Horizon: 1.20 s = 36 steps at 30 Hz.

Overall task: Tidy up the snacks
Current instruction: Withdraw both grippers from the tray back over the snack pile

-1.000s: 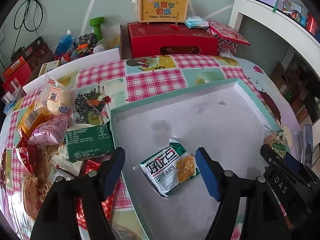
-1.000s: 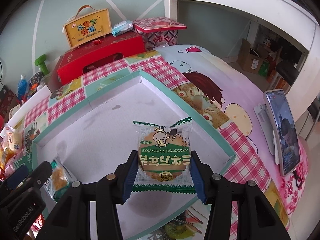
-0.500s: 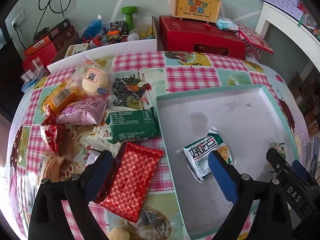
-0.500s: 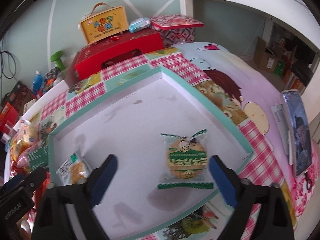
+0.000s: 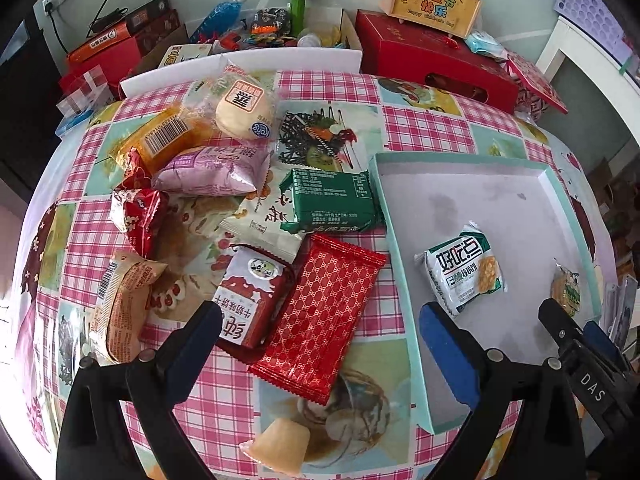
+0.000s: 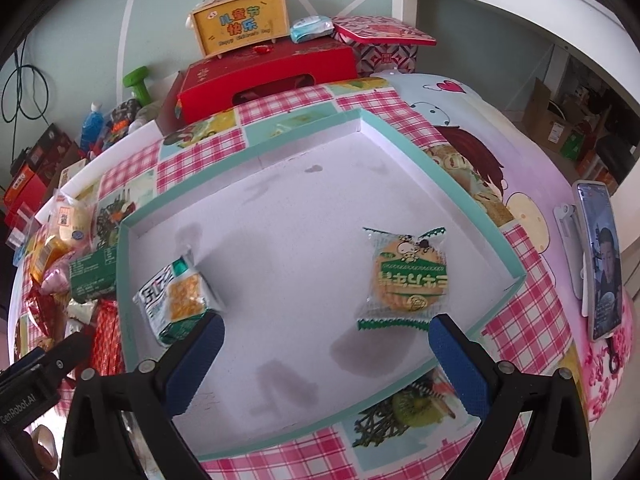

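Note:
A shallow teal-rimmed tray lies on the checked tablecloth. In it lie a white-green corn snack pack and a round green biscuit pack. My left gripper is open and empty above a red patterned packet and a red-white pack, left of the tray. My right gripper is open and empty over the tray's near part, with the biscuit pack just beyond its right finger.
Several more snacks lie left of the tray: a green pack, a purple pack, an orange pack, a round bun, and a jelly cup. Red boxes stand at the back. A phone stands right.
My right gripper opened, let go of the biscuit pack in the tray and drew back. My left gripper moved left, off the tray, to above the red packets.

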{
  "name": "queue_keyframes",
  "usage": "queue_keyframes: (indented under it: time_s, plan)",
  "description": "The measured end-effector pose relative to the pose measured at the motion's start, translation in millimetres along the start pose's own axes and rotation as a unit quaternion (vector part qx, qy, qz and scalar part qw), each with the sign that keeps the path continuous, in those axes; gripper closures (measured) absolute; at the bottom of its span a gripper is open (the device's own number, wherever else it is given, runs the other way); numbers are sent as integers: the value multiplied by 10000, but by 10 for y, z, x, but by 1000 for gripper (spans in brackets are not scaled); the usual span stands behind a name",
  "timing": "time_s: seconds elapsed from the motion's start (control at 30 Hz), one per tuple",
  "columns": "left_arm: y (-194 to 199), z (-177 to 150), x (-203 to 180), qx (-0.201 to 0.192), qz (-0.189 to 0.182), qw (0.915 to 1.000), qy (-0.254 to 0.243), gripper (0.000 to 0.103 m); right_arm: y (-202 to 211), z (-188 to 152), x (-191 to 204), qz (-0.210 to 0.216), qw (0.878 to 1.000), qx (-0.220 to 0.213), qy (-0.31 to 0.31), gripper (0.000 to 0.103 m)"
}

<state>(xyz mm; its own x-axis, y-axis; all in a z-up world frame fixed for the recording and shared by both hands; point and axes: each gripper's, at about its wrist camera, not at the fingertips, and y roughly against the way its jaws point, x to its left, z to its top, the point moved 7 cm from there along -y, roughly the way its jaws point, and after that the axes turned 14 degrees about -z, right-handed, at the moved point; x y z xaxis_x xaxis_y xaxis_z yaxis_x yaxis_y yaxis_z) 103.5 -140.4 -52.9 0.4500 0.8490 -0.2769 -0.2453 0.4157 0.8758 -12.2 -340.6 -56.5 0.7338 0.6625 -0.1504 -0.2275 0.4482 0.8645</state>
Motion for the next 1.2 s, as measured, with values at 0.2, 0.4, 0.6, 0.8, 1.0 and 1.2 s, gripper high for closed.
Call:
queue_keyframes:
  time_s: [0.2,0.4,0.6,0.8,1.0,1.2]
  plan:
    - [129,-101,189,-16,139,9999,-57,4,159,-101,211,190,9997,-34,178,0]
    - [231,-189,375,-64,-9,9997,234,4,333,-230,441,337,9983,-148,453,0]
    - [262,-343,568,41,-89,9984,556,4,510,-397,778,551,9932,-349,965,0]
    - [347,-449,765,39,-91,9966,819,4,647,-654,1175,927,9817,-416,1611,0]
    - [335,-535,886,166,20,9959,891,4,717,-873,1408,1071,9717,-436,2059,0]
    - [347,-621,993,279,221,9952,916,4,803,-936,1505,1151,9664,-551,2233,2]
